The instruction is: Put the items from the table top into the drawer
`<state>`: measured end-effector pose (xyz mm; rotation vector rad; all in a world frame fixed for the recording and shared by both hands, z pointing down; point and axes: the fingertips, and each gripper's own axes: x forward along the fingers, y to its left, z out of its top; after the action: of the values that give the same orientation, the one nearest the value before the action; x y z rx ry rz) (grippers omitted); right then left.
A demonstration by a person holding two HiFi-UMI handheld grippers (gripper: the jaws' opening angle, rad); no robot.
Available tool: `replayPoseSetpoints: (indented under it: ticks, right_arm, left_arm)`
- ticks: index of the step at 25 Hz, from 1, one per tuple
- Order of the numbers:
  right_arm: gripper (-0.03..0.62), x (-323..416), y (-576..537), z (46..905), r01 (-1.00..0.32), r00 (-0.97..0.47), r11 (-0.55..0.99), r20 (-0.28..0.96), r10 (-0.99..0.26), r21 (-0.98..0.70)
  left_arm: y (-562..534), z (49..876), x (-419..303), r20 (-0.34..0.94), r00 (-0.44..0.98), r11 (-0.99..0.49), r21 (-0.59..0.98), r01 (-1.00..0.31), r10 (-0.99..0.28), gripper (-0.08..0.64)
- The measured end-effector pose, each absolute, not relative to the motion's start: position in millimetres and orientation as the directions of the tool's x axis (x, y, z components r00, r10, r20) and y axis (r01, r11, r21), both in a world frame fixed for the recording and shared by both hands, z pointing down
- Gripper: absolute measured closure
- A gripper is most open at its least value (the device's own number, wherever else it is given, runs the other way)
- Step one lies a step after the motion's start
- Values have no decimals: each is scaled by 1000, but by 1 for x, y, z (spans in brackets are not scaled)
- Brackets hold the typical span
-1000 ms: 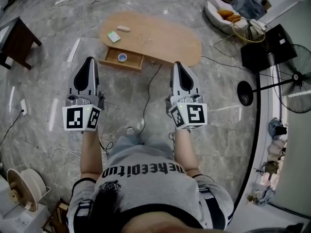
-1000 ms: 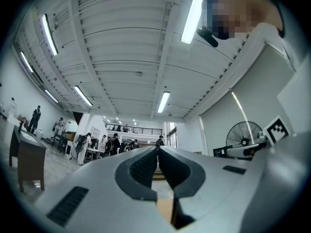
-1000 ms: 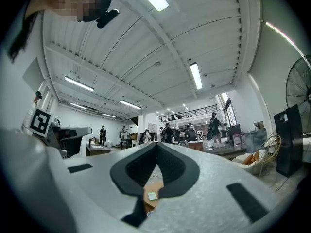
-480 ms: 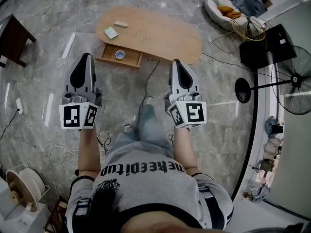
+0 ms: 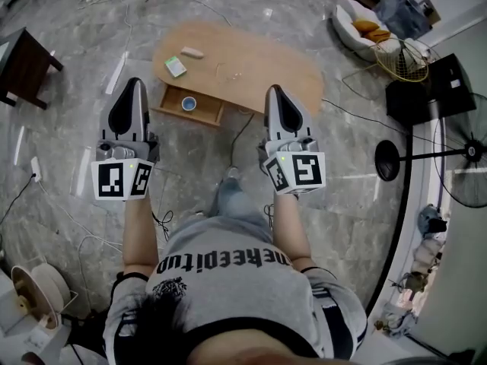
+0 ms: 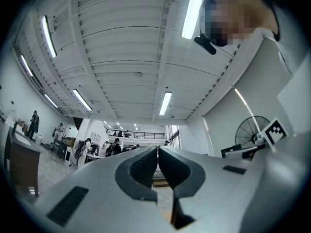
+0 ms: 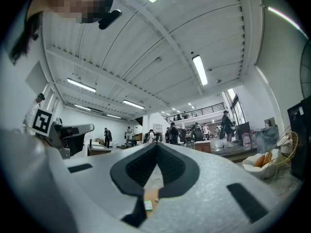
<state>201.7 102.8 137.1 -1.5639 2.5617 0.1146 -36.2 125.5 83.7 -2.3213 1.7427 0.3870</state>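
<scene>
An oval wooden table point(image 5: 259, 55) stands ahead on the marble floor, its drawer point(image 5: 173, 109) pulled open at the near side. Inside the drawer lies a small blue-and-white round item point(image 5: 189, 103). On the top rest a green-and-white box point(image 5: 176, 67), a beige oblong item point(image 5: 192, 52) and a small thin item point(image 5: 227, 71). My left gripper point(image 5: 132, 83) is shut and empty, held in the air short of the drawer's left end. Shut and empty too, my right gripper point(image 5: 275, 90) hovers near the table's front right edge. The box point(image 7: 147, 205) also shows below the right jaws.
Cables trail over the floor around the table and under me. A dark side table point(image 5: 23, 67) stands at the left, a black cabinet point(image 5: 426, 86) and a standing fan point(image 5: 460, 154) at the right, a cushioned seat point(image 5: 364, 27) at the back right, a cable spool point(image 5: 34, 291) at the bottom left.
The person has stepped forward, one leg now out in front, and both grippers have been carried closer to the table. Both pairs of jaws have stayed shut.
</scene>
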Motion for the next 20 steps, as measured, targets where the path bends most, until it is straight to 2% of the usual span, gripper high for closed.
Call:
replayPoseSetpoints:
  ticks: [20]
  right_arm:
    - [594,254,-58,133,-820,-558,572,-187,-808,-28]
  left_arm:
    - [-11,84,37,-298,204,-192,-67,-979,-933,548]
